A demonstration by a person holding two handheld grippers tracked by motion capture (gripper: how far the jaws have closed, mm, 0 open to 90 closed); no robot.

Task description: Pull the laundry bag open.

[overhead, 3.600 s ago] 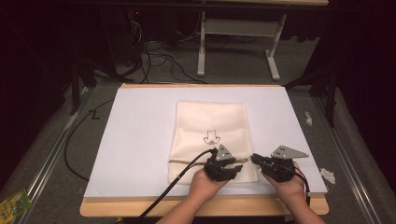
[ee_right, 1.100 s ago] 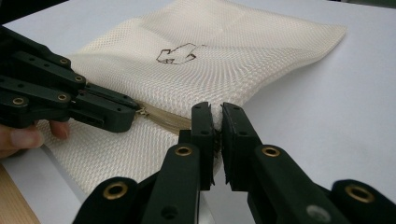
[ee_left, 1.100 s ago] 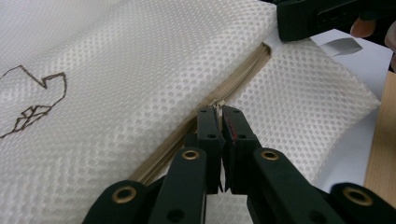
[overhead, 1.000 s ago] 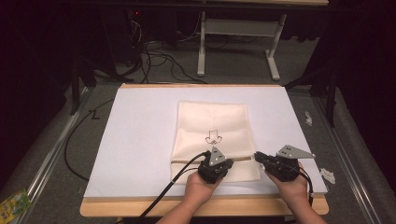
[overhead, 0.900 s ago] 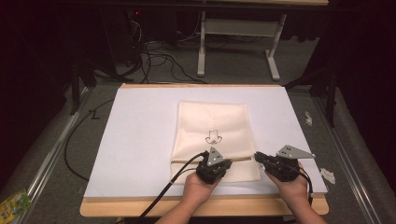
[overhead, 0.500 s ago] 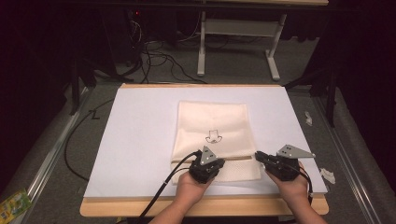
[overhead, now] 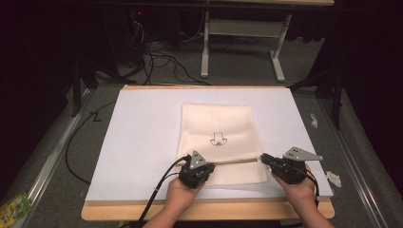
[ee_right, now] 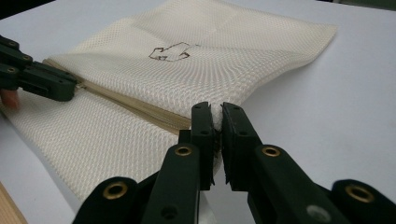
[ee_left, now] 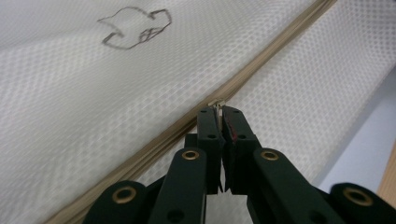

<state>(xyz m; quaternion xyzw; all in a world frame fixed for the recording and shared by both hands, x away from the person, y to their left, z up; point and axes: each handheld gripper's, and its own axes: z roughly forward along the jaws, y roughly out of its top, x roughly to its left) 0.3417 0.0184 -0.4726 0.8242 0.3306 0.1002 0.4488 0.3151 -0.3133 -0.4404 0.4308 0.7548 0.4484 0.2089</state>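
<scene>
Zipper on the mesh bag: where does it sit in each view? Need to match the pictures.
High view: the zipper runs level across the mesh bag low down, between the two tools.
Left gripper view: the zipper runs diagonally from bottom left to top right; the left tool pinches its pull.
Right gripper view: the zipper slants from mid-left to centre.
Shared landmark: the small dark drawing.

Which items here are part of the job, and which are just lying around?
In use:
mesh zipper bag
zipper pull, pinched by left tool
bag edge, pinched by right tool

Lying about:
crumpled paper scraps
green packet
floor cables
</scene>
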